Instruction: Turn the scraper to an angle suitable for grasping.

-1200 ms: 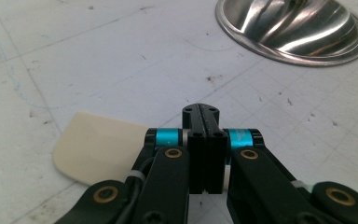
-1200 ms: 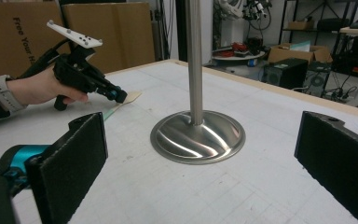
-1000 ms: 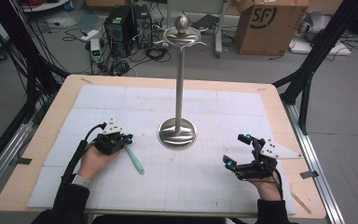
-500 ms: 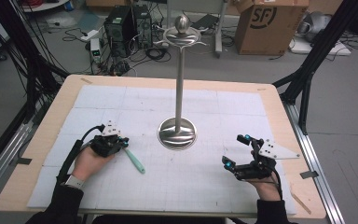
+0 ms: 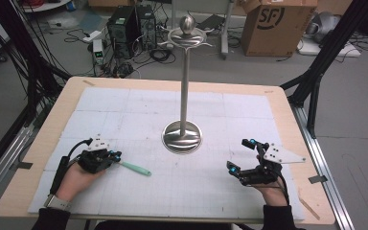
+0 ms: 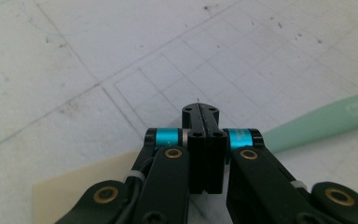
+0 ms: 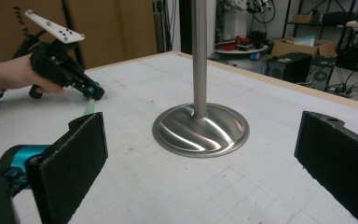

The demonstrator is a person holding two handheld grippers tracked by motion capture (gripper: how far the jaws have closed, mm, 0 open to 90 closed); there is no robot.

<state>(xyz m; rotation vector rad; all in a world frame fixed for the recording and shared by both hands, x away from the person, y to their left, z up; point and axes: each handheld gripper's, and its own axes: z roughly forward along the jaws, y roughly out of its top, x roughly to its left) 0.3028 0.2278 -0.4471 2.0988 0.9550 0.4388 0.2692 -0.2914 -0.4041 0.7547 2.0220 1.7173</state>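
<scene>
A: Where is the left gripper [image 5: 117, 155]?

B: Low over the white mat [image 5: 139, 108], near the table's [image 5: 40, 143] front left corner. In the left gripper view its jaws are pressed flat together with nothing between them.

A: And the green stick [image 5: 134, 167]?

B: It lies flat on the mat, just beside the closed tips, to their right, pointing out toward the middle of the table. Whether the tips touch its near end I cannot tell.

A: The right gripper [image 5: 243, 156]?

B: Near the front right corner, jaws spread wide and empty. In the right gripper view they frame the round base of the metal stand [image 7: 200, 128], which sits mid-table, well apart from both grippers
</scene>
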